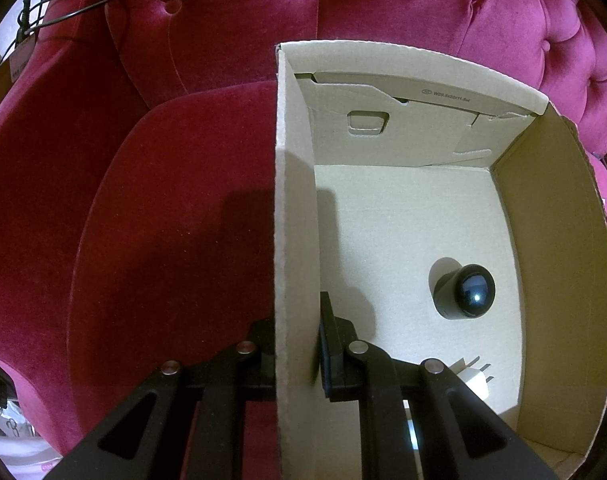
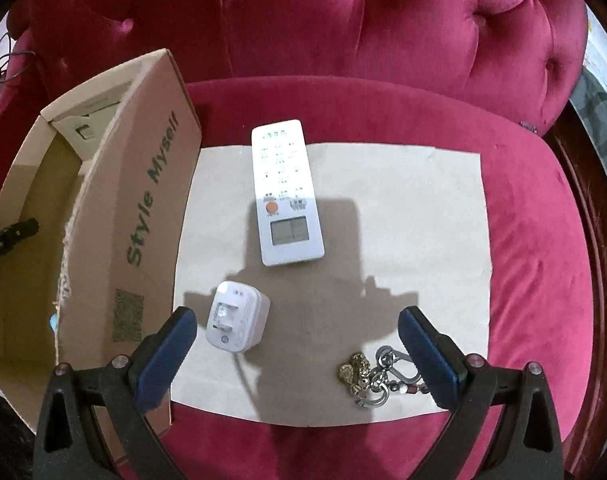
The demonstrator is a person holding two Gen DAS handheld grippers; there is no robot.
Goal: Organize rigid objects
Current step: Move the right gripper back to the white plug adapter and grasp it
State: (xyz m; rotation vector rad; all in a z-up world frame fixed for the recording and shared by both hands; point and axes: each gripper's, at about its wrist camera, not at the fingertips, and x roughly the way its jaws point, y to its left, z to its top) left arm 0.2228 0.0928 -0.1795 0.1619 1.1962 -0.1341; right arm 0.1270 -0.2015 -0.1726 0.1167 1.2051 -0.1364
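Note:
My left gripper [image 1: 297, 356] is shut on the left wall of an open cardboard box [image 1: 295, 200], one finger outside and one inside. In the box lie a black round-headed object [image 1: 465, 290] and a white plug adapter [image 1: 473, 378]. My right gripper [image 2: 297, 338] is open and empty above a sheet of brown paper [image 2: 423, 220]. On the paper lie a white remote control [image 2: 285, 192], a white plug charger [image 2: 237, 316] between the fingers nearer the left one, and a keychain with beads [image 2: 373, 378] by the right finger [image 2: 427, 356].
Everything rests on a red velvet sofa seat [image 2: 543, 240] with a tufted backrest [image 2: 343, 20]. The box [image 2: 143, 220], printed "Style Myself", stands left of the paper. A black pen-like object [image 2: 9, 236] shows inside it. Cables [image 1: 43, 8] hang at the far left.

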